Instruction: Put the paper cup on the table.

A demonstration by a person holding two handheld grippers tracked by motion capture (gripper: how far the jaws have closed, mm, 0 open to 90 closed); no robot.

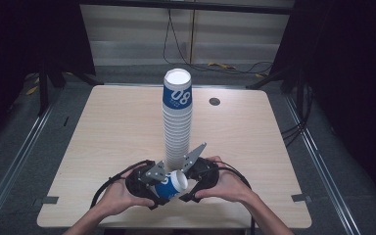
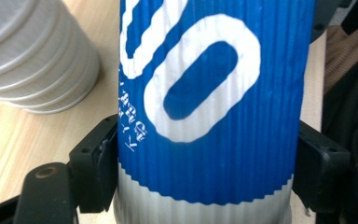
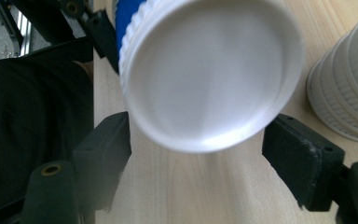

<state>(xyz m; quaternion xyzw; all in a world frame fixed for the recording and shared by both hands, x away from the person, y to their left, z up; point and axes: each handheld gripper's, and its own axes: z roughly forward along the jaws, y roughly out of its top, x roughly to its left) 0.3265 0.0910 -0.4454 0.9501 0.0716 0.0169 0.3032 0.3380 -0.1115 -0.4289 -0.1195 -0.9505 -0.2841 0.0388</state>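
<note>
While table (image 1: pixel 103 147) carries one tall cup stack (image 1: pixel 177 122), one loose cup (image 1: pixel 170 186) lies sideways just before stack base. Left gripper (image 1: pixel 157 188) clamps cup's blue wall; right gripper (image 1: pixel 188 183) jaws part-open flanking base, not pressing. Step: mid-handover, likely. Next: right closes on base.

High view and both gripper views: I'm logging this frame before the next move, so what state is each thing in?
Blue-and-white ribbed paper cup: lying on its side off the stack, clamped across its body.
Tall stack of white ribbed paper cups: upright on the table, upside down, blue-banded cup on top.
Left gripper: jaws shut on the cup's sides.
Right gripper: jaws open, flanking the cup's white base without pressing it.
Light wooden table: bears the stack.
</note>
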